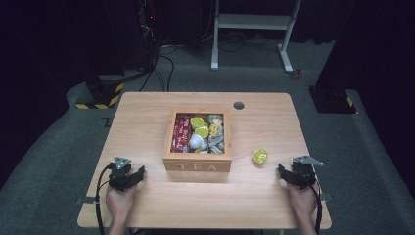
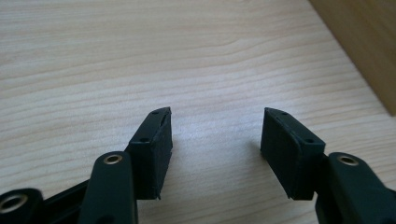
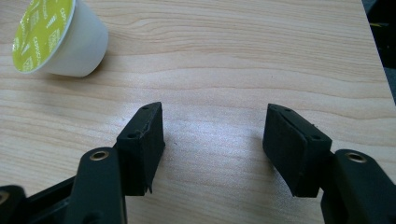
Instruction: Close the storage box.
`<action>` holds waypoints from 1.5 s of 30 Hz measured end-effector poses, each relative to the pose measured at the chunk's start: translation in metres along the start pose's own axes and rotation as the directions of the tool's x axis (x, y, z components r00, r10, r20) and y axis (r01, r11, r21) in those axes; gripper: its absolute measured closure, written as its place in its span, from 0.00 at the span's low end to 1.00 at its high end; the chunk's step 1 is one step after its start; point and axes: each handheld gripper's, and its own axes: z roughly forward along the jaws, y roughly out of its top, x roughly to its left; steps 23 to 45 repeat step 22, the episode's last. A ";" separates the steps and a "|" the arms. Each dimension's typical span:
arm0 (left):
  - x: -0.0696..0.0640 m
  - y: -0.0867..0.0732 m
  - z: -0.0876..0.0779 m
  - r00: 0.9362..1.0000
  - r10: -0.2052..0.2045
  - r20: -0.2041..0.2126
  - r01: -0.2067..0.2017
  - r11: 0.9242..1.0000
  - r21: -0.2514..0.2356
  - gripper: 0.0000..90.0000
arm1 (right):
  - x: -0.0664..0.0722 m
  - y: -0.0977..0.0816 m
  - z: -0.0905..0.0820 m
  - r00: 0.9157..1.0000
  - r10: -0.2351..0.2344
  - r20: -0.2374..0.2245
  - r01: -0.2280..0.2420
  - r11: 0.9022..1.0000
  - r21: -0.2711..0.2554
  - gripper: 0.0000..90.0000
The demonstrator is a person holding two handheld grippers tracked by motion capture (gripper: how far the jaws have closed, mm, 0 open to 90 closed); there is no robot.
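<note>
Capsule [image 1: 260,156], yellow-lidded, lies on its side right of tea box [image 1: 197,165], near right gripper [image 1: 289,176]. Both grippers' jaws apart, empty; left gripper [image 1: 132,177] rests on table [image 1: 147,112], likely idle.

Left tongs [image 1: 138,175] and right tongs [image 1: 285,174] both gape, empty.

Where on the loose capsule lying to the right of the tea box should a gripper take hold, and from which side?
Likely across the white tapered body of the capsule, pads on opposite side walls just behind the yellow foil lid. It lies tipped on its side on the table, so the round walls face outward. The right gripper is nearest, jaws open and empty; coming in from its side, low over the table, looks simplest.
</note>
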 end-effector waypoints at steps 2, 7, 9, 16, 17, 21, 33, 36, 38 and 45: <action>0.000 0.000 0.000 1.000 0.002 -0.001 -0.002 1.000 -0.001 0.48 | 0.000 0.000 0.000 1.000 0.000 0.000 0.000 1.000 0.000 0.43; -0.003 -0.002 0.001 1.000 0.008 0.003 -0.008 1.000 -0.011 0.42 | 0.000 0.000 0.000 1.000 0.000 0.000 0.000 1.000 0.000 0.42; -0.003 -0.002 0.001 1.000 0.006 0.003 -0.006 1.000 -0.012 0.41 | 0.000 0.000 0.000 1.000 0.001 0.000 -0.001 1.000 0.000 0.42; -0.004 -0.002 0.002 1.000 0.013 0.016 -0.013 1.000 -0.005 0.34 | 0.000 0.000 0.000 1.000 0.002 -0.001 -0.002 1.000 0.000 0.42; -0.004 -0.002 0.002 1.000 0.013 0.016 -0.013 1.000 -0.004 0.34 | 0.000 0.000 0.000 1.000 0.002 -0.002 -0.002 1.000 0.000 0.42; -0.004 -0.002 0.002 1.000 0.011 0.019 -0.010 1.000 -0.005 0.34 | 0.000 0.000 0.000 1.000 0.003 -0.002 -0.003 1.000 0.001 0.42; -0.004 -0.002 0.002 1.000 0.011 0.020 -0.011 1.000 -0.005 0.33 | 0.000 0.000 0.000 1.000 0.002 -0.002 -0.002 1.000 0.000 0.42; -0.004 -0.002 0.002 1.000 0.011 0.020 -0.011 1.000 -0.005 0.33 | 0.000 0.000 0.000 1.000 0.002 -0.002 -0.002 1.000 0.000 0.42; -0.004 -0.002 0.002 1.000 0.011 0.020 -0.011 1.000 -0.005 0.33 | 0.000 0.000 0.000 1.000 0.002 -0.002 -0.002 1.000 0.000 0.42; -0.004 -0.002 0.002 1.000 0.011 0.020 -0.011 1.000 -0.005 0.33 | 0.000 0.000 0.000 1.000 0.002 -0.002 -0.002 1.000 0.000 0.42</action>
